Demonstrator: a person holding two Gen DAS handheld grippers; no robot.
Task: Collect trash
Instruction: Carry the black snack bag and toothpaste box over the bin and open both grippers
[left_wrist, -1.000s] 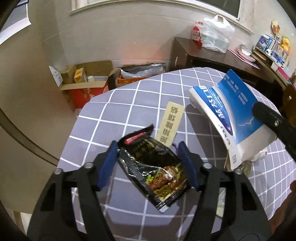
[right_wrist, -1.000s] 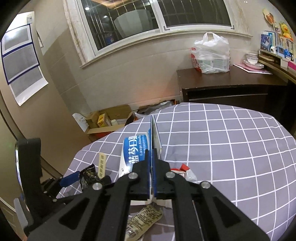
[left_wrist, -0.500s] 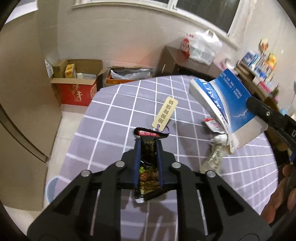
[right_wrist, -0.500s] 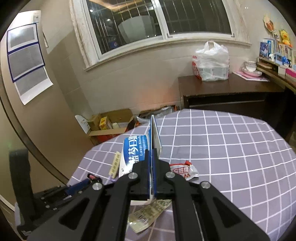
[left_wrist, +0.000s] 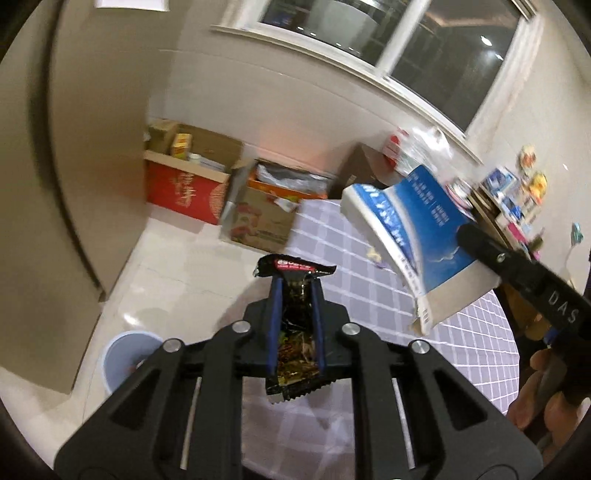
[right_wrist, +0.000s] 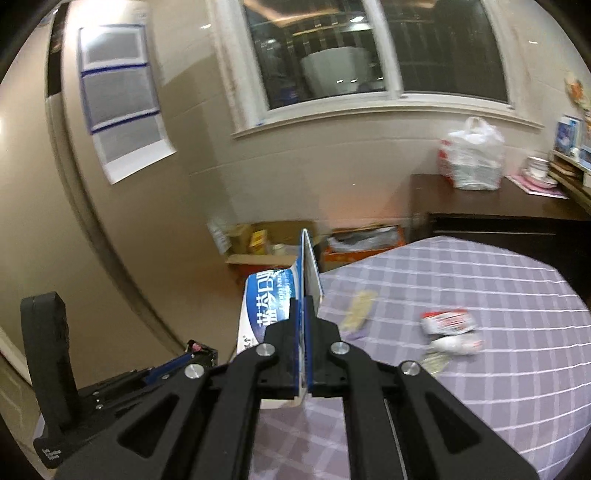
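My left gripper (left_wrist: 295, 291) is shut on a black snack wrapper (left_wrist: 295, 343), held in the air past the left edge of the round table (left_wrist: 332, 236). A pale blue bin (left_wrist: 125, 358) stands on the floor below and to the left of it. My right gripper (right_wrist: 304, 306) is shut on a flattened blue and white carton (right_wrist: 271, 299), which also shows in the left wrist view as the carton (left_wrist: 417, 229) lifted over the table. More litter lies on the checked cloth: a yellow paper strip (right_wrist: 356, 308), a red and white wrapper (right_wrist: 448, 321) and crumpled pieces beside it.
Open cardboard boxes (left_wrist: 199, 177) sit on the floor against the wall under the window. A dark cabinet (right_wrist: 498, 214) carries a white plastic bag (right_wrist: 471, 155). A person's hand (left_wrist: 539, 398) holds the right gripper's handle at the lower right.
My left gripper closed on the black wrapper, lifted it off the table and swung left over the floor. The right gripper rose and moved left with the carton still in it.
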